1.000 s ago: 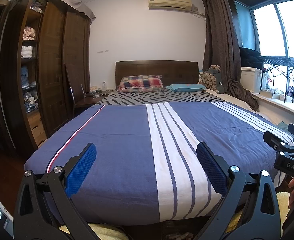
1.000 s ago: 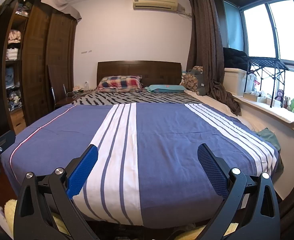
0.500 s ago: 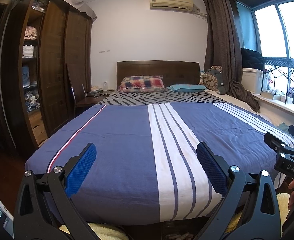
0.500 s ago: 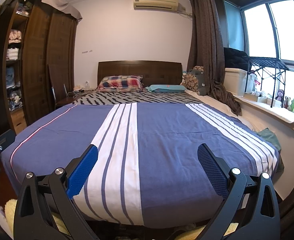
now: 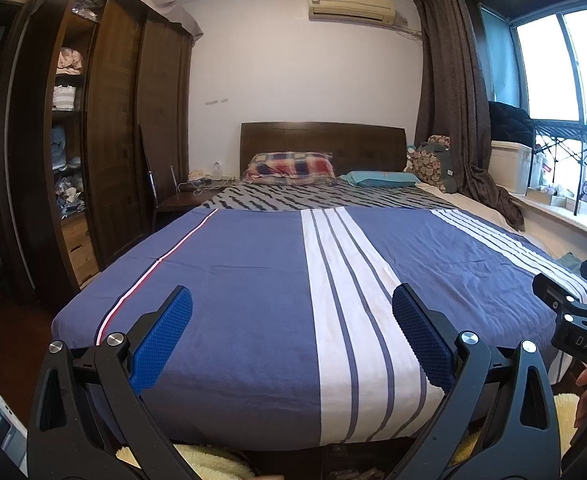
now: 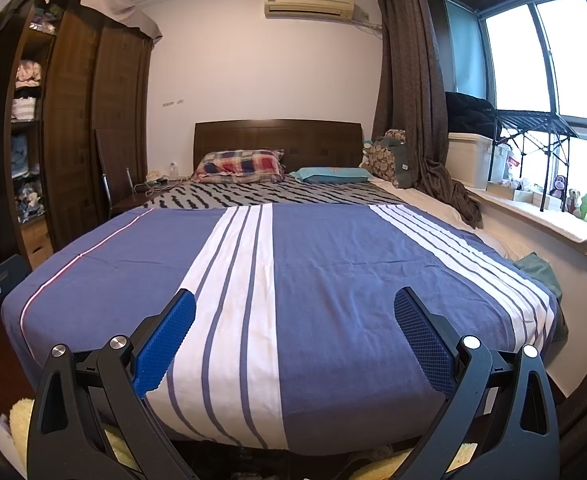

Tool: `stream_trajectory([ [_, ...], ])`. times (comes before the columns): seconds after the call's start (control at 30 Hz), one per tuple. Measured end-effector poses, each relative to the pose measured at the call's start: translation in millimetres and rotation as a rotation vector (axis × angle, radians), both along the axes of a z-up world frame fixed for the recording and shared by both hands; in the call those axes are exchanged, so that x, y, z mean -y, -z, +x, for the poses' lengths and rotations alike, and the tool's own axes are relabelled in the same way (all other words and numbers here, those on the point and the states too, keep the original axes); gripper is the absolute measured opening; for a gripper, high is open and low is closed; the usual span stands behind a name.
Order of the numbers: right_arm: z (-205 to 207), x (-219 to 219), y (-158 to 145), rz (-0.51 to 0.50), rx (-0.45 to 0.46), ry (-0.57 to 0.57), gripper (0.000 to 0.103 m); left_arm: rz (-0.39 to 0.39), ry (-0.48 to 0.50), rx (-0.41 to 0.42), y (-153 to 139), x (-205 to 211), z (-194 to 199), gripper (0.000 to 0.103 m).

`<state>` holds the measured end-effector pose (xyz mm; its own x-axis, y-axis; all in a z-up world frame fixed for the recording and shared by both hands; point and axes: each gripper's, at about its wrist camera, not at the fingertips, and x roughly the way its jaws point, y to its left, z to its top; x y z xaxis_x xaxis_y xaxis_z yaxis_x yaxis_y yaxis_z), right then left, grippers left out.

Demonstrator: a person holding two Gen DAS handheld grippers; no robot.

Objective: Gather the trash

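A: What are the two hand-held tools doing?

B: The left gripper point(image 5: 292, 322), black-framed with blue textured pads, is spread wide with nothing between its fingers. The right gripper point(image 6: 294, 326), of the same build, is spread just as wide and also holds nothing. Both point over the foot of the bed. In the left view the right tool shows at the right edge, beside the left one.

A: And what lies ahead of them?

B: A wide bed under a blue cotton cover with white stripes point(image 5: 253, 280), smooth and flat. Beyond it lies a grey zebra-patterned sheet point(image 5: 325, 196), then a red-and-blue plaid pillow point(image 5: 289, 166) and a flat teal pillow point(image 5: 381, 179) against the dark wooden headboard point(image 5: 321, 138).

A: Where is the trash?

B: I cannot tell; no piece of litter shows in either view. A crumpled green cloth point(image 6: 537, 268) lies in the gap between the bed's right side and the white window ledge point(image 6: 541, 220), but whether it is rubbish I cannot say.

A: Anything else around?

B: A tall dark wooden wardrobe point(image 5: 105, 128) with open shelves of folded clothes stands left of the bed. A cream wall air conditioner point(image 6: 309, 3) hangs above the headboard, and a brown curtain point(image 6: 413, 88) drapes down to the ledge. A yellow fluffy mat point(image 6: 21, 412) lies on the floor at the bed's foot.
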<state>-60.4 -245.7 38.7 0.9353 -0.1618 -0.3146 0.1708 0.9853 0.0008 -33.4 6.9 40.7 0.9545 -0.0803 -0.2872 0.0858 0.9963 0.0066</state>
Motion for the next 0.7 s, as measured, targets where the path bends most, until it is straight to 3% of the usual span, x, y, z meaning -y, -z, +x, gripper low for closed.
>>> stream_trajectory([
  [0.4,-0.6,0.4,1.1,0.002,-0.003,0.005,0.1,-0.001,0.005,0.026,0.1,4.2,-2.2,0.095],
  [0.7,-1.6,-0.5,1.6,0.0,-0.006,0.005,0.1,-0.004,-0.02,-0.017,3.5,2.9,6.0,0.095],
])
